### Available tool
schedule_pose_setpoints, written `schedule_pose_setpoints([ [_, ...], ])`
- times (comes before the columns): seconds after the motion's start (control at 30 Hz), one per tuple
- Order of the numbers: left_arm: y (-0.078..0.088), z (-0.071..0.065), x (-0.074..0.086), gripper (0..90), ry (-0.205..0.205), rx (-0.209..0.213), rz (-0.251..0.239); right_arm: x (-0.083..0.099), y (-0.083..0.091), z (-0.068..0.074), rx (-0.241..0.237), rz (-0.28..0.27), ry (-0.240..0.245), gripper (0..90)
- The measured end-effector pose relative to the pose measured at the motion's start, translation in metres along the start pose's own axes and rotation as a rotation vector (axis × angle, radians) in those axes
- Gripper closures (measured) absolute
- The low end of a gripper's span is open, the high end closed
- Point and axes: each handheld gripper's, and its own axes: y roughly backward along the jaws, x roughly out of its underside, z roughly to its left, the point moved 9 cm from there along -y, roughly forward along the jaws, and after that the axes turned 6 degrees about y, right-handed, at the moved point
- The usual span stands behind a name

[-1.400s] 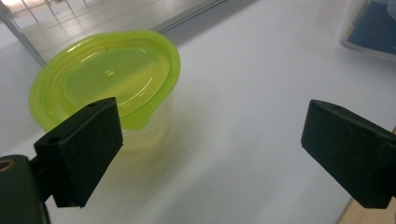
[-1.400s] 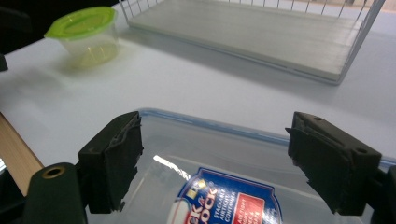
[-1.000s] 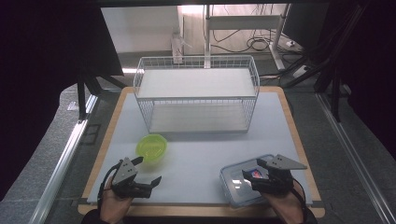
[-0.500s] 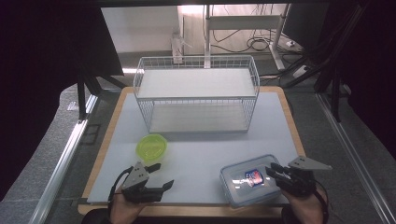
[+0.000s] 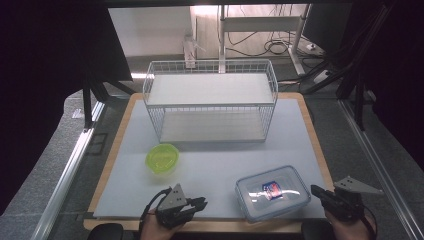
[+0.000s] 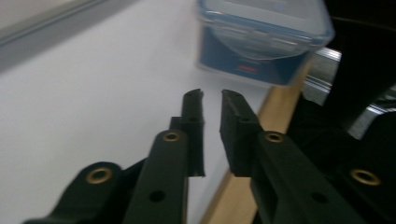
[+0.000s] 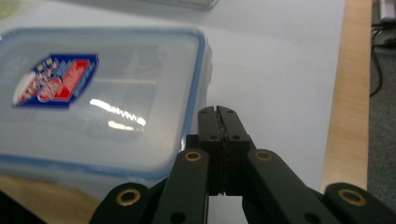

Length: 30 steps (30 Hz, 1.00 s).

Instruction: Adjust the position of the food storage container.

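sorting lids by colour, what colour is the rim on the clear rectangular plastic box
Blue, clearest in the right gripper view on the clear rectangular plastic box.

1 lidded box [image 5: 272,192], 1 green bowl [image 5: 162,158], 1 wire basket [image 5: 211,100], 2 tools.

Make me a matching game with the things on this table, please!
Things:
1. bowl
2. wire basket
3. lidded box
4. right gripper

Descriptions:
A. clear, with a blue rim and a red and blue sticker
B. black jaws pressed together, nothing between them
C. lime green and round
D. white, at the far side of the mat

Pairs: 1-C, 2-D, 3-A, 4-B
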Motion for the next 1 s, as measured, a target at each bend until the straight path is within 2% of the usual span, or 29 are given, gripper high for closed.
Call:
schedule_pose_setpoints([
  [0.07, -0.004, -0.004, -0.001, 86.7, 0.004, 0.014, 0.003, 0.003, -0.001, 0.000, -0.005, 0.010, -0.002, 89.8],
  [0.13, -0.016, -0.016, -0.001, 87.5, 0.014, 0.058, 0.014, 0.009, -0.003, 0.003, -0.014, 0.044, -0.004, 90.0],
  [0.3, -0.030, -0.030, 0.000, 87.5, 0.025, 0.102, 0.032, 0.013, -0.003, 0.004, 0.008, 0.079, -0.007, 90.0],
  [0.33, -0.035, -0.036, 0.000, 87.5, 0.031, 0.124, 0.038, 0.013, -0.003, 0.006, 0.013, 0.083, -0.009, 90.0],
  [0.43, -0.039, -0.041, 0.002, 87.5, 0.039, 0.140, 0.050, 0.012, -0.003, 0.008, 0.012, 0.089, -0.007, 90.0],
  [0.53, -0.045, -0.047, 0.005, 87.4, 0.044, 0.149, 0.069, 0.010, -0.007, 0.017, -0.009, 0.093, 0.004, 90.0],
  [0.6, -0.046, -0.048, 0.005, 87.3, 0.047, 0.149, 0.074, 0.009, -0.008, 0.019, -0.013, 0.095, 0.006, 90.0],
  [0.7, -0.048, -0.046, 0.007, 87.3, 0.060, 0.137, 0.083, 0.008, -0.015, 0.032, -0.055, 0.110, 0.017, 90.0],
  [0.73, -0.048, -0.046, 0.007, 87.3, 0.060, 0.137, 0.083, 0.008, -0.015, 0.032, -0.055, 0.110, 0.017, 90.0],
  [0.77, -0.047, -0.045, 0.008, 87.3, 0.057, 0.127, 0.089, 0.008, -0.017, 0.036, -0.066, 0.112, 0.019, 90.0],
  [0.8, -0.045, -0.039, 0.008, 87.2, 0.063, 0.096, 0.088, 0.006, -0.019, 0.041, -0.052, 0.115, 0.034, 90.0],
  [0.9, -0.043, -0.033, 0.008, 87.6, 0.067, 0.073, 0.094, 0.002, -0.020, 0.043, -0.061, 0.103, 0.030, 90.0],
  [0.93, -0.042, -0.026, 0.008, 87.6, 0.076, 0.047, 0.099, 0.000, -0.022, 0.046, -0.067, 0.100, 0.036, 90.0],
  [1.0, -0.040, -0.020, 0.008, 87.9, 0.089, 0.027, 0.098, -0.002, -0.024, 0.050, -0.064, 0.103, 0.044, 90.0],
])
